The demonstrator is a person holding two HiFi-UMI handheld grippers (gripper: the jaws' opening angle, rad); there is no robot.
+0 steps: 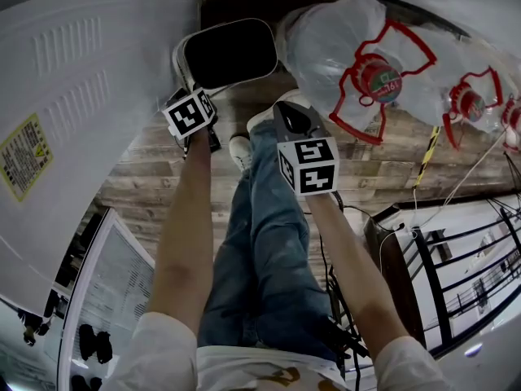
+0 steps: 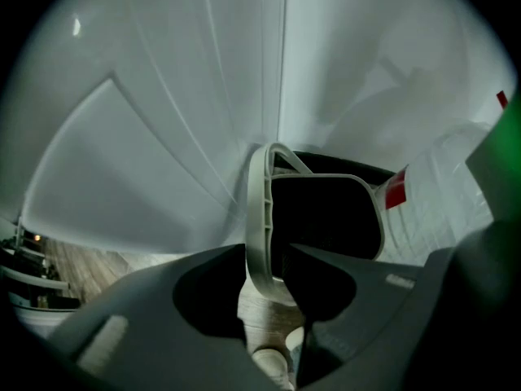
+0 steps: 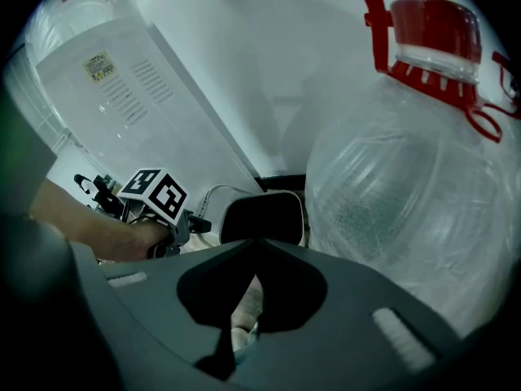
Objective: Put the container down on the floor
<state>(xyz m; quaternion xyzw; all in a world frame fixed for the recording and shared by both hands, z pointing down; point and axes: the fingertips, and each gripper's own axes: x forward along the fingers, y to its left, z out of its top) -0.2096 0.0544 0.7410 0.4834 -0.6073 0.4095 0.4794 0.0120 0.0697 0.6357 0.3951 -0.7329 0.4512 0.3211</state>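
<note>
The container (image 1: pixel 228 51) is a white bin with a dark inside, seen from above between a white appliance and a big water bottle. My left gripper (image 1: pixel 186 88) is shut on its near left rim (image 2: pixel 259 218), which stands squeezed between the two jaws (image 2: pixel 267 255). Whether the bin's base touches the wooden floor (image 1: pixel 383 169) I cannot tell. My right gripper (image 1: pixel 285 108) hangs just right of the bin and touches nothing. Its jaws meet at the tips (image 3: pixel 256 247) with nothing in them. The right gripper view shows the bin (image 3: pixel 260 217) and the left gripper (image 3: pixel 183 226) beside it.
A tall white appliance (image 1: pixel 73 112) stands close at the left. Large clear water bottles with red caps (image 1: pixel 342 47) (image 1: pixel 472 96) crowd the right of the bin. The person's jeans-clad legs and shoes (image 1: pixel 240 149) are below. A black wire rack (image 1: pixel 472 259) and cables lie at the right.
</note>
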